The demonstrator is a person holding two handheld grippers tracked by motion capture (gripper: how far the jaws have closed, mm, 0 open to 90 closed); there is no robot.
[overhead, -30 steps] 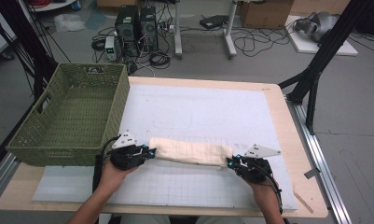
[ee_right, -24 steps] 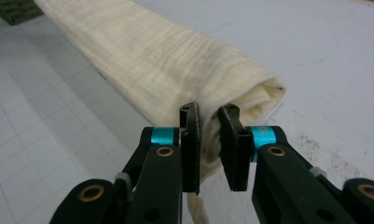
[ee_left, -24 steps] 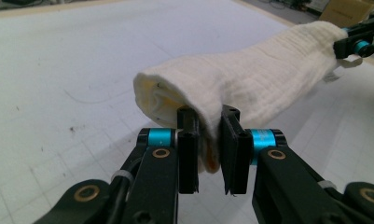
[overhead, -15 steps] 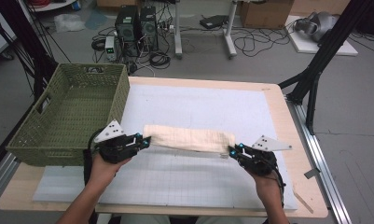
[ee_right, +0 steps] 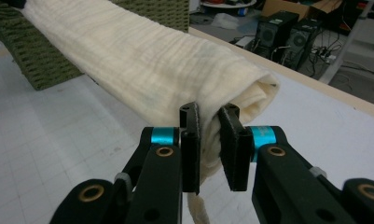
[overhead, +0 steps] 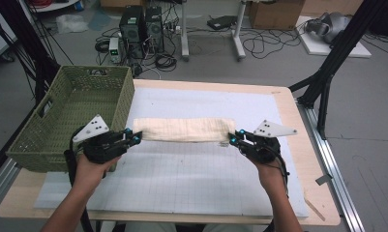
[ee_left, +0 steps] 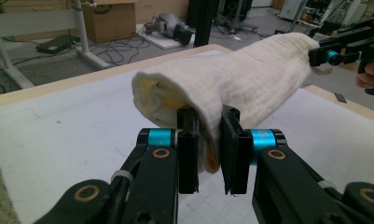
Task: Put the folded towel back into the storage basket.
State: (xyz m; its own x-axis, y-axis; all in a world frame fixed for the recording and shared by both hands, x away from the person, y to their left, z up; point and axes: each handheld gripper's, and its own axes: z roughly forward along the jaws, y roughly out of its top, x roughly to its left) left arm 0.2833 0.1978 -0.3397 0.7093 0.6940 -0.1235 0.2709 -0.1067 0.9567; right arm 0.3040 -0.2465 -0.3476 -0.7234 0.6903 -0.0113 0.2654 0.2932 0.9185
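Now: left tool [overhead: 135, 138] | right tool [overhead: 234, 139] | level, facing inward, each clamping rolled towel [overhead: 184, 129] ends

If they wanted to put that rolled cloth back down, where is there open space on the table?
The white mat is bare below the rolled cloth and behind it toward the far table edge. The green basket crowds the left side, close to the left tongs.

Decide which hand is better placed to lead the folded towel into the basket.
Left, probably. The left claw grips the towel end beside the basket; the right claw grips the far end.
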